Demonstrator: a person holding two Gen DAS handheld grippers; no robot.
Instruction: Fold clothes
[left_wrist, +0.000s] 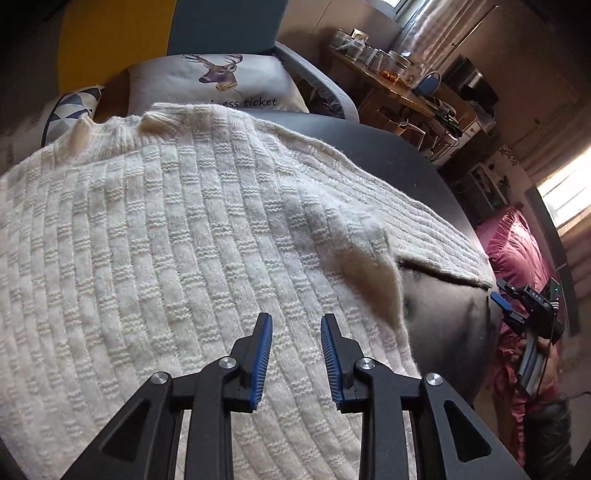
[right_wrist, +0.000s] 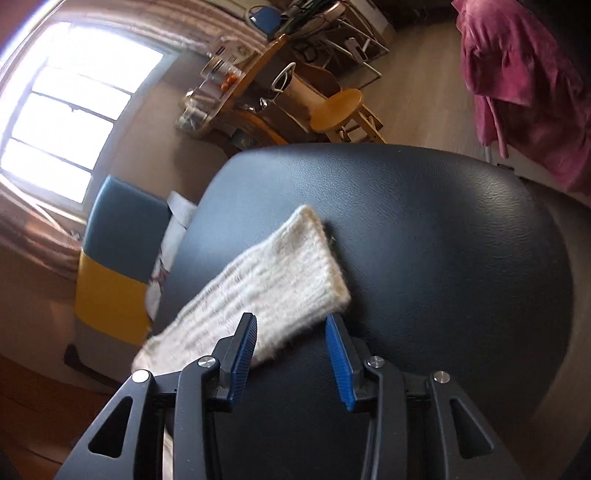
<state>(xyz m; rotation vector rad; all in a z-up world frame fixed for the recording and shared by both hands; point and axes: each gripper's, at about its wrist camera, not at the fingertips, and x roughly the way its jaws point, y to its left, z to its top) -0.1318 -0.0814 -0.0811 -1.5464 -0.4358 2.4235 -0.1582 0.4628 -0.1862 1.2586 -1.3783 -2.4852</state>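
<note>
A cream knitted sweater (left_wrist: 166, 229) lies spread on a dark leather surface (left_wrist: 443, 317), its collar at the far side. One sleeve stretches to the right (left_wrist: 424, 225). My left gripper (left_wrist: 296, 325) is open and empty, hovering just above the sweater's body. In the right wrist view the sleeve end with its cuff (right_wrist: 280, 280) lies on the dark surface (right_wrist: 443, 240). My right gripper (right_wrist: 291, 328) is open, its fingers on either side of the sleeve's near edge, not closed on it. The right gripper also shows in the left wrist view (left_wrist: 506, 306) at the surface's right edge.
A deer-print cushion (left_wrist: 218, 81) and a patterned cushion (left_wrist: 70, 107) sit behind the sweater against a blue and yellow backrest (right_wrist: 118, 258). A pink garment (right_wrist: 524, 81) hangs at right. A cluttered wooden table (left_wrist: 399, 85) and a stool (right_wrist: 343, 110) stand beyond.
</note>
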